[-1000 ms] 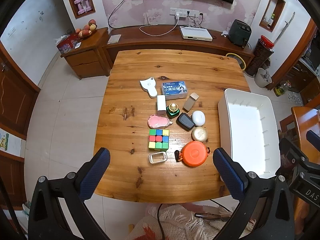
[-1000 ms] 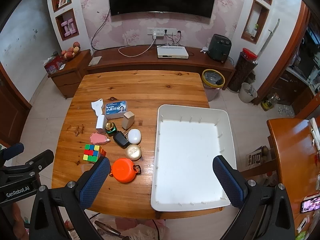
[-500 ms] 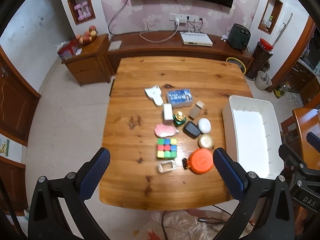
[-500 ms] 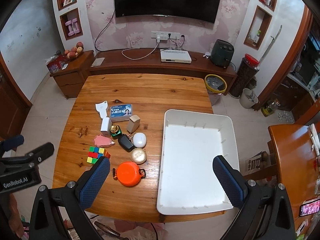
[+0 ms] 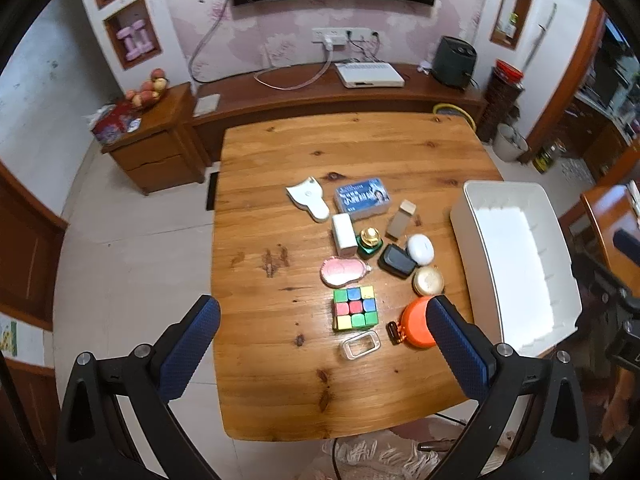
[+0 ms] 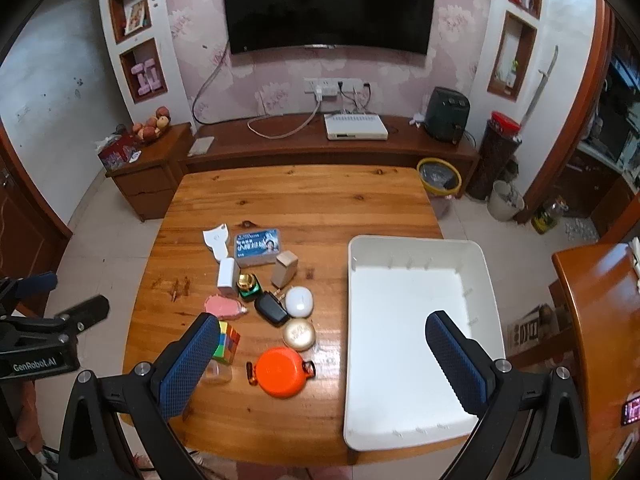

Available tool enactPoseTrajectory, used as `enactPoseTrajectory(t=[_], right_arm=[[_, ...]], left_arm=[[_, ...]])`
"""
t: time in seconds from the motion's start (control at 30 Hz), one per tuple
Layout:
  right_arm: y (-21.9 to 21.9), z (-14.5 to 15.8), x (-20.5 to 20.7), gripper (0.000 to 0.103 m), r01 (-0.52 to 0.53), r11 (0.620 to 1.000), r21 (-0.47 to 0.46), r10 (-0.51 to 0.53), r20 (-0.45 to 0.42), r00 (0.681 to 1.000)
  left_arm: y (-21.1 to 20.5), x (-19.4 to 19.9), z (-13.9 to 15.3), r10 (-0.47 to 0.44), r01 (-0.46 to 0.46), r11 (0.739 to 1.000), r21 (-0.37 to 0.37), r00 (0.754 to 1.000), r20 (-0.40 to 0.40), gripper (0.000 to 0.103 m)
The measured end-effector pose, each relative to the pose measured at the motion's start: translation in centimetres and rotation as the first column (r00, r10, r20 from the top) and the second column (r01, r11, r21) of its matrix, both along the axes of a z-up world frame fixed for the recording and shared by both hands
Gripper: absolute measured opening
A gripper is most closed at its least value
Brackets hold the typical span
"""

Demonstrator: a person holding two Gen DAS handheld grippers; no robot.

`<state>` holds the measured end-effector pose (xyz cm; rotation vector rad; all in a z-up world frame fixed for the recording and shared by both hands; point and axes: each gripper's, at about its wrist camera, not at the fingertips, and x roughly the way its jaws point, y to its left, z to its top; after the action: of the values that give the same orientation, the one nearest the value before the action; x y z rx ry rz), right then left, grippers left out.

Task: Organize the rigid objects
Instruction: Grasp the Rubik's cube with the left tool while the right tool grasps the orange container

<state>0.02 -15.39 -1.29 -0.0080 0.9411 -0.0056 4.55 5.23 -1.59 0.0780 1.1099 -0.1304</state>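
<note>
Wood-grain counter (image 6: 304, 200) carries a loose cluster of small rigid things on its left half, with a white bin (image 6: 416, 438) lying on the right half, just beside them but not touching. Nearest the front sit an orange round container (image 6: 279, 372) and a clear small case (image 5: 361, 345); the rubik's cube (image 5: 355, 308) stands just behind the case. A gold round compact (image 6: 299, 334) lies between the orange container and a white oval case (image 6: 299, 301), with a black key fob (image 6: 271, 309) touching the oval case's left side. Further back are a pink flat item (image 5: 343, 271), a green jar with a gold cap (image 5: 370, 241), a white block (image 5: 344, 229), a tan block (image 6: 285, 268), a blue-printed box (image 6: 258, 245) and a white flat tool (image 5: 310, 198).

Both tools hang above the counter — the left gripper (image 5: 320, 344) and the right gripper (image 6: 318, 364) each have their blue-padded fingers spread wide, holding nothing.
</note>
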Motion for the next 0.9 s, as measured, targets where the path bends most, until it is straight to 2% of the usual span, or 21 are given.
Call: enactPoseTrajectory(t=[0.13, 0.27, 0.43, 0.63, 0.9], right_arm=[[1.3, -2.0, 0.0, 0.103, -0.035, 0.999, -0.009, 0.036, 0.027, 0.999], [3.0, -4.9, -0.4, 0.103, -0.088, 0.996, -0.004, 0.088, 0.01, 0.996], [4.8, -8.9, -1.1, 0.103, -0.124, 0.991, -0.044, 0.124, -0.009, 0.992], [5.5, -13.4, -1.3, 0.103, -0.175, 0.985, -0.012, 0.174, -0.054, 0.983], [8.1, -17.6, -2.1, 0.103, -0.34, 0.926, -0.166, 0.336, -0.05, 0.94]], left_arm=[[0.2, 0.4, -2.1, -0.05, 0.049, 0.998, -0.025, 0.998, -0.045, 0.102], [0.1, 1.3, -4.7, -0.097, 0.094, 0.995, -0.036, 0.991, -0.097, 0.102], [-0.4, 2.8, -8.0, -0.136, 0.135, 0.991, -0.019, 0.98, -0.147, 0.102], [-1.4, 4.7, -12.6, -0.152, 0.147, 0.988, -0.039, 0.956, -0.252, 0.102], [-2.7, 5.8, -17.0, -0.134, 0.133, 0.991, -0.025, 0.932, -0.338, 0.102]])
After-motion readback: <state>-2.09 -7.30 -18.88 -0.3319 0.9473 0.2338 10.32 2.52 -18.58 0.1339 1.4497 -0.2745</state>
